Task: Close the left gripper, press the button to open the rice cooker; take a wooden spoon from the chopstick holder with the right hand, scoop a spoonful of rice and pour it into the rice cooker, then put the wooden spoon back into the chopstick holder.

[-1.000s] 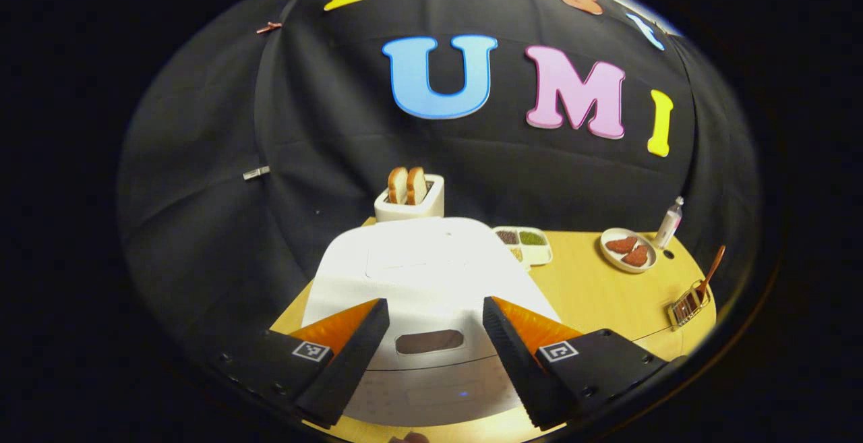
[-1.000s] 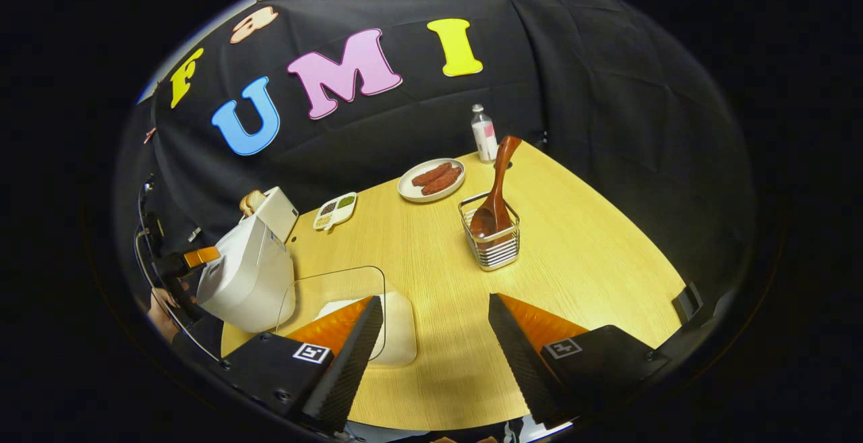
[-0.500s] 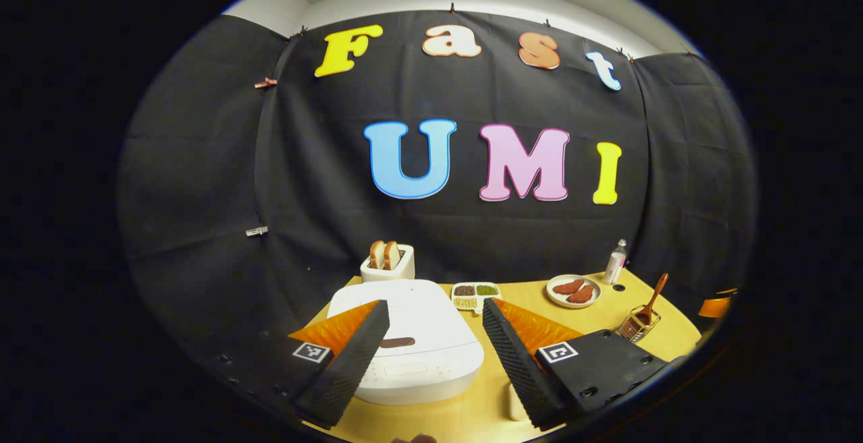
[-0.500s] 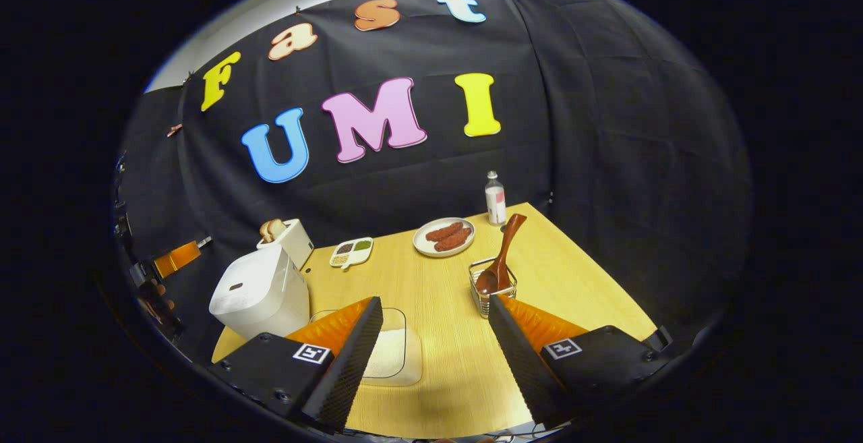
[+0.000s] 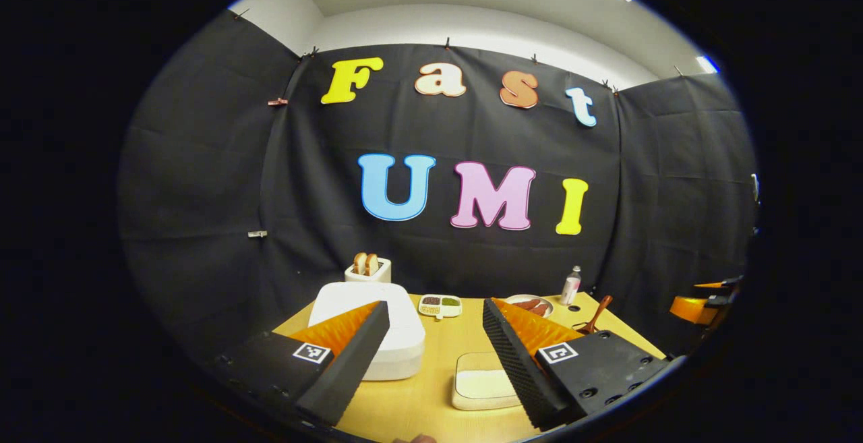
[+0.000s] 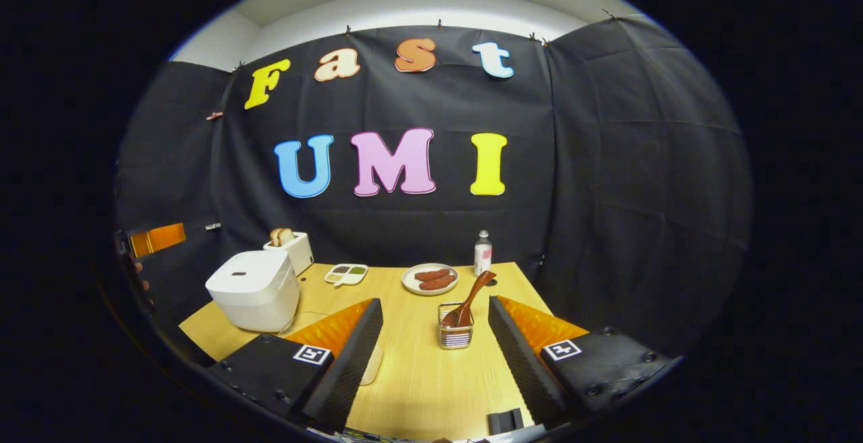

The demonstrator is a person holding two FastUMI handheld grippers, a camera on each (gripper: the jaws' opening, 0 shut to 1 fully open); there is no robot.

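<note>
1. Left tool (image 5: 431,355): jaws wide apart, holding nothing, raised above the counter's (image 5: 431,396) near edge and well back from the cooker.
2. Right tool (image 6: 435,355): also open and empty, held back from the counter, with the holder in line between its fingers.
3. Rice tray (image 5: 482,382): near the front edge, just right of the cooker, with white rice in it.
4. Cooker (image 6: 255,288): at the counter's left, lid down.
5. Holder (image 6: 456,327): mid-counter, the spoon (image 6: 466,301) standing in it, bowl down and handle leaning away.
6. Stage: a shut lid, a housed spoon and both tools drawn back fit either the opening before the button press or the end after the spoon's return. The pictures do not settle which, so no next move can be named.
</note>
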